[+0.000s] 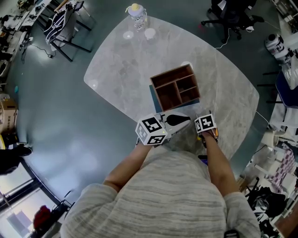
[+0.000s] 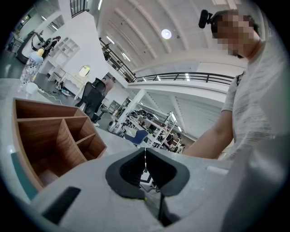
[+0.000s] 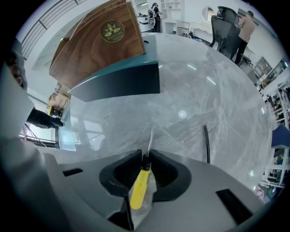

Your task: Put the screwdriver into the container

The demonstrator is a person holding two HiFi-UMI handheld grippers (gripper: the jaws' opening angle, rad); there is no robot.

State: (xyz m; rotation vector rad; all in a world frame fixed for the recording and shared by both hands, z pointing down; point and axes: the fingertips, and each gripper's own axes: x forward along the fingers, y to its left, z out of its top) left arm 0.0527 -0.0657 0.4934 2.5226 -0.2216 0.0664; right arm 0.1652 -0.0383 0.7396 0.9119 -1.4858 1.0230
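Observation:
The wooden container point(image 1: 177, 87), split into several compartments, stands mid-table on a teal base point(image 1: 153, 97). In the left gripper view the container point(image 2: 54, 136) is close at the left, open side showing. The screwdriver point(image 3: 139, 185) has a yellow handle and a thin metal shaft that points toward the table. My right gripper point(image 3: 147, 156) is shut on it near the handle's front end. In the head view the right gripper point(image 1: 205, 124) hovers at the table's near edge, right of the container. My left gripper point(image 1: 183, 120) is shut with nothing in it, just in front of the container.
The grey marble table point(image 1: 223, 79) is rounded, with floor all round. A clear bottle point(image 1: 136, 12) and two small white discs point(image 1: 150, 33) sit at the far edge. A thin black cable point(image 3: 206, 142) lies on the table ahead of my right gripper. Office chairs point(image 1: 230, 16) stand beyond.

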